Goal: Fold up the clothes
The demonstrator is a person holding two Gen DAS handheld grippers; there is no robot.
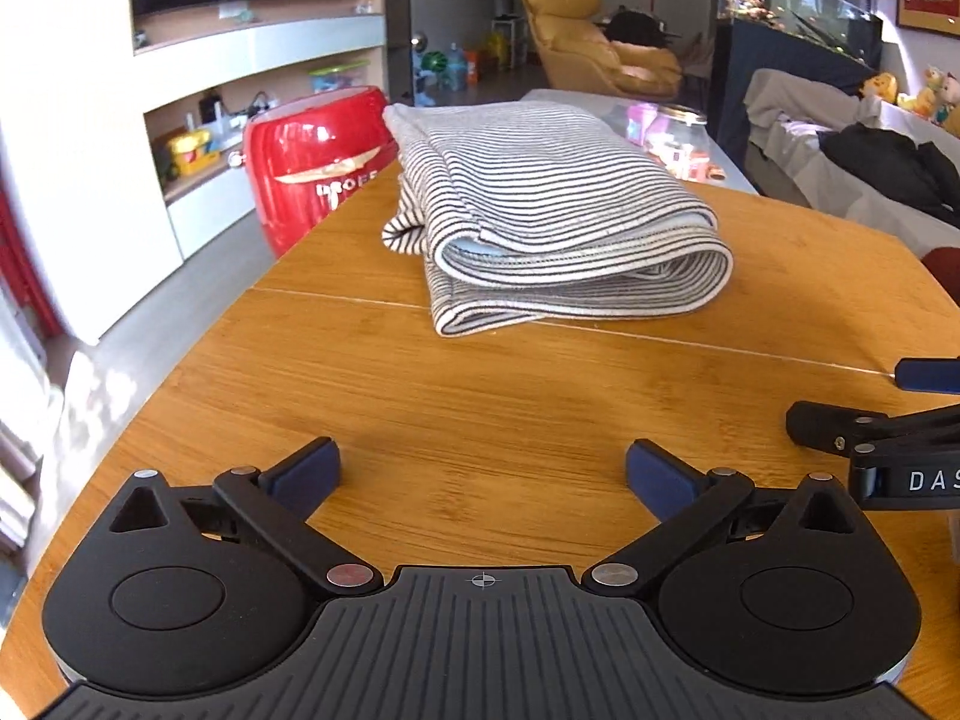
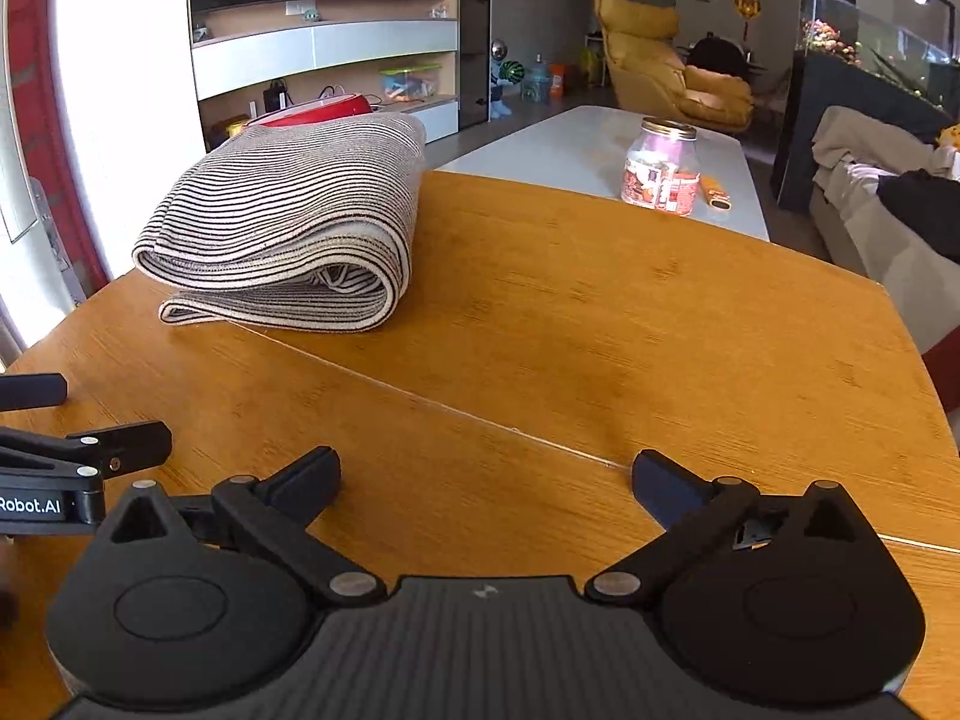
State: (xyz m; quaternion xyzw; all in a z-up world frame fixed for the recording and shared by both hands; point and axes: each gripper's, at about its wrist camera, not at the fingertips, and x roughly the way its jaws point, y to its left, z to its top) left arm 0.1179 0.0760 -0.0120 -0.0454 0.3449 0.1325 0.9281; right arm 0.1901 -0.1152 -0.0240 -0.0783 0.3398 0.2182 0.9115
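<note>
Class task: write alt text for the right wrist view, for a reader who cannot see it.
A folded striped garment lies on a wooden table, beyond the right gripper, whose jaws stand open and empty. A glass jar sits on a grey table behind.

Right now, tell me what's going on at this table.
A person holds a two-finger gripper in each hand and is folding clothes. The striped garment lies folded in layers on the wooden table, and nothing touches it. The left gripper and the right gripper are both open and empty, side by side over bare wood, short of the garment. Behind it, a jar stands on a grey table.
</note>
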